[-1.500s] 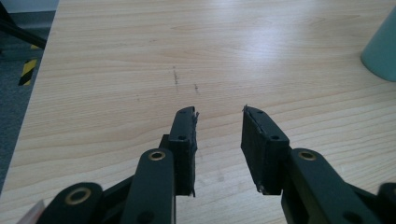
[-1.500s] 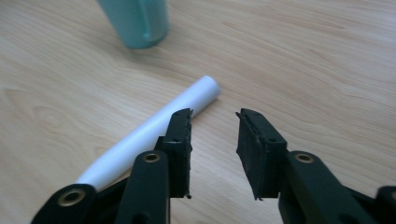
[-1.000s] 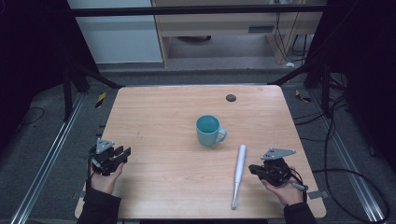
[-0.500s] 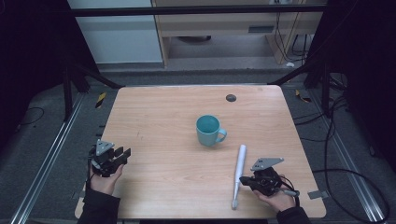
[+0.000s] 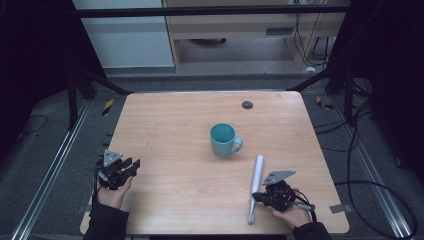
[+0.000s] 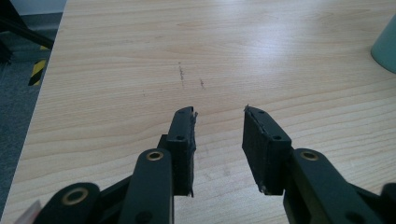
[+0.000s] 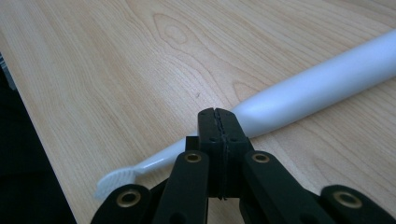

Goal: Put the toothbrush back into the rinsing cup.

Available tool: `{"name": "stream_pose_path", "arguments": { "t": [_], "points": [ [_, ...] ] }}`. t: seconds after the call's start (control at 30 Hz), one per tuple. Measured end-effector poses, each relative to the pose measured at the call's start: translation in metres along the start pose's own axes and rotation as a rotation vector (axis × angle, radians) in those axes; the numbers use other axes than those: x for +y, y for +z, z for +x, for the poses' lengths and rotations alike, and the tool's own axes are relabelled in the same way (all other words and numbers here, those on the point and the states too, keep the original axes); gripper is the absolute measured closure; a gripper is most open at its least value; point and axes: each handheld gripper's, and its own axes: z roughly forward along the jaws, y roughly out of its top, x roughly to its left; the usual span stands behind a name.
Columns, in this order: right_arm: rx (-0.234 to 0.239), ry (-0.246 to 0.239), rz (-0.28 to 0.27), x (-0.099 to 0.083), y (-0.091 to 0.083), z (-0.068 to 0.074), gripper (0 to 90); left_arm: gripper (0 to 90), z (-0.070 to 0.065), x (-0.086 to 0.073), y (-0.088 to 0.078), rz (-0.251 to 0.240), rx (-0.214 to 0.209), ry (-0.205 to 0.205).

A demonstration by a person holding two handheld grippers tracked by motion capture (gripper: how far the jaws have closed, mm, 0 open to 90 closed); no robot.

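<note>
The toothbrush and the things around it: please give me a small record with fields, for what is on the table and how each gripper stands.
surface: wooden table
toothbrush: white toothbrush lying flat near the front right, bristle end toward the person
mug: teal mug upright near the middle, handle to the right
right gripper: right gripper shut, nothing between the jaws, tips right at the toothbrush neck; contact cannot be told
left gripper: left gripper open, over bare wood at the front left, holding nothing
</note>
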Motion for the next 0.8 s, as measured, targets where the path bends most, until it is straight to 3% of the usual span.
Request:
{"name": "stream_pose_path", "arguments": {
  "t": [0.57,0.8],
  "points": [
    [-0.021,0.001,0.017,0.008,0.015,0.004,90.0,63.7,-0.001,0.0,0.0,-0.006,0.003,0.005],
    [-0.014,0.017,-0.026,0.011,0.009,-0.002,90.0,63.8,0.0,0.0,0.001,-0.006,0.006,0.006]
  ]
}}
